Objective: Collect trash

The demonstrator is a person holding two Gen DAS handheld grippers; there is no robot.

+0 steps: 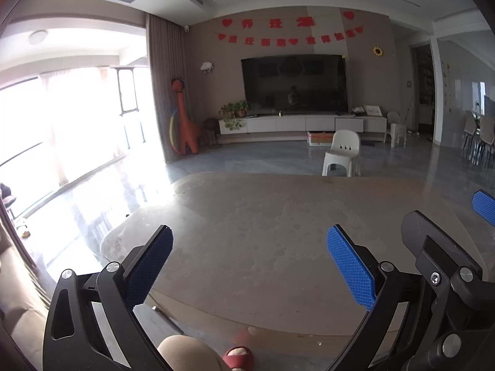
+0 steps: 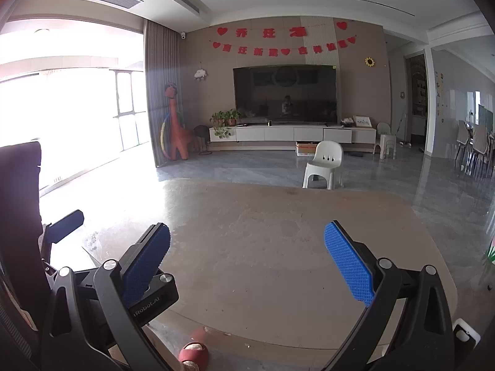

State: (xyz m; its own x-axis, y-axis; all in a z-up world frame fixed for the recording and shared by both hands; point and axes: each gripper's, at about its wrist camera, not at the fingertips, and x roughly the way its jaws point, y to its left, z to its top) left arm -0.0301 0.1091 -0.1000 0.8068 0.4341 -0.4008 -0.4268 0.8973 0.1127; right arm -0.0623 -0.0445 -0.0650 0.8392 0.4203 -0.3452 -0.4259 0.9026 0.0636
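Observation:
No trash shows on the beige oval table (image 1: 263,232), which also fills the lower middle of the right wrist view (image 2: 263,247). My left gripper (image 1: 250,266) is open and empty above the table's near part. My right gripper (image 2: 247,262) is open and empty too. The two grippers are side by side: the right one's black finger (image 1: 433,247) shows at the right of the left wrist view, and the left one's body (image 2: 154,300) shows at the left of the right wrist view. A small white object (image 2: 464,335) sits at the lower right edge, partly hidden.
A white plastic chair (image 1: 342,154) stands beyond the table's far edge. A TV (image 1: 294,85) and low white cabinet (image 1: 303,125) line the far wall. Bright windows are at the left, dining chairs (image 2: 476,151) at the far right. My knee (image 1: 185,354) and red slipper (image 1: 238,357) are below.

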